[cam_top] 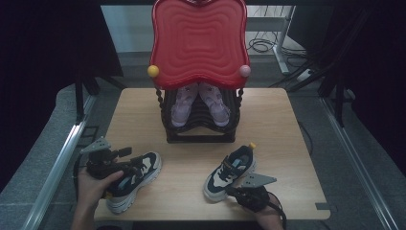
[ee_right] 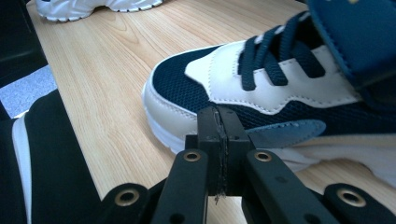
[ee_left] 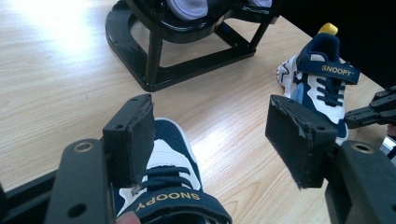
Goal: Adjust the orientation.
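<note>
Two navy-and-white children's sneakers lie on the wooden table [cam_top: 277, 120]. The left sneaker [cam_top: 136, 179] [ee_left: 173, 158] lies at the front left, and my left gripper [cam_top: 125, 160] [ee_left: 210, 135] hovers open over its strap, one pad beside the laces. The right sneaker [cam_top: 230, 170] [ee_left: 322, 88] [ee_right: 261, 88] lies at the front right, toe toward me. My right gripper [cam_top: 231, 191] [ee_right: 219, 126] is shut with nothing between its pads, its tip close to that shoe's side near the toe.
A black shoe rack [cam_top: 201, 134] [ee_left: 154, 60] with a wavy red top [cam_top: 198, 38] stands at the table's back middle, holding a pair of lilac shoes [cam_top: 184, 105]. Bare wood lies between the two sneakers. Dark clothing [ee_right: 46, 154] shows beyond the table's front edge.
</note>
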Tool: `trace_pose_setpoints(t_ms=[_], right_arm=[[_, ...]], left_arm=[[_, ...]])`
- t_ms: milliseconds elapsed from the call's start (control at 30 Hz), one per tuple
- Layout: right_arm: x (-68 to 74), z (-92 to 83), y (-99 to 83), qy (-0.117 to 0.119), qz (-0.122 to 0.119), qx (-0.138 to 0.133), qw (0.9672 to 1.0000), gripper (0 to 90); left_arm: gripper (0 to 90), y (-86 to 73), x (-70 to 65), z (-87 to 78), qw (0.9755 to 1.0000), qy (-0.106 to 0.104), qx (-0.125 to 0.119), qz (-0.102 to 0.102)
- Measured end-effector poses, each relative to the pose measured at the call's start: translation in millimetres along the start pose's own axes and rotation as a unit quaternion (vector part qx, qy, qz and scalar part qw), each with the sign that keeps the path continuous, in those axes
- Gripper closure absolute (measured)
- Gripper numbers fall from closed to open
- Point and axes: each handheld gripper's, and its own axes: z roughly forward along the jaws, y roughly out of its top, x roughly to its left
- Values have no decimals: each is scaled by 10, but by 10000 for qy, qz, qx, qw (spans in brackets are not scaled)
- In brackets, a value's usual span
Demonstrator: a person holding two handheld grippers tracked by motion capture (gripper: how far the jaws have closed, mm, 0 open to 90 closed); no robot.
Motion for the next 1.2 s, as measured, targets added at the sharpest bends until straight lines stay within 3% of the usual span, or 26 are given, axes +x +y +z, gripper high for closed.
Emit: trace_pose_setpoints(t_ms=[400,600,767,1100,1200], right_arm=[[18,307,210,88,104,5,9999,888],[39,472,316,-39,150,-55,9999,886],[86,577,398,-282,58,-7,9996,887],[124,745,477,-571,70,-60,9983,886],[140,773,466,-562,38,-26,9984,884]], left_arm=[[330,-4,10,-16,10000,38,-35,-23],[330,-12,19,-2,10000,47,3,-20],[330,-16,31,-12,10000,60,-18,-45],[330,-21,31,-4,10000,63,-6,-39],[330,-22,31,-7,10000,62,-7,-41]])
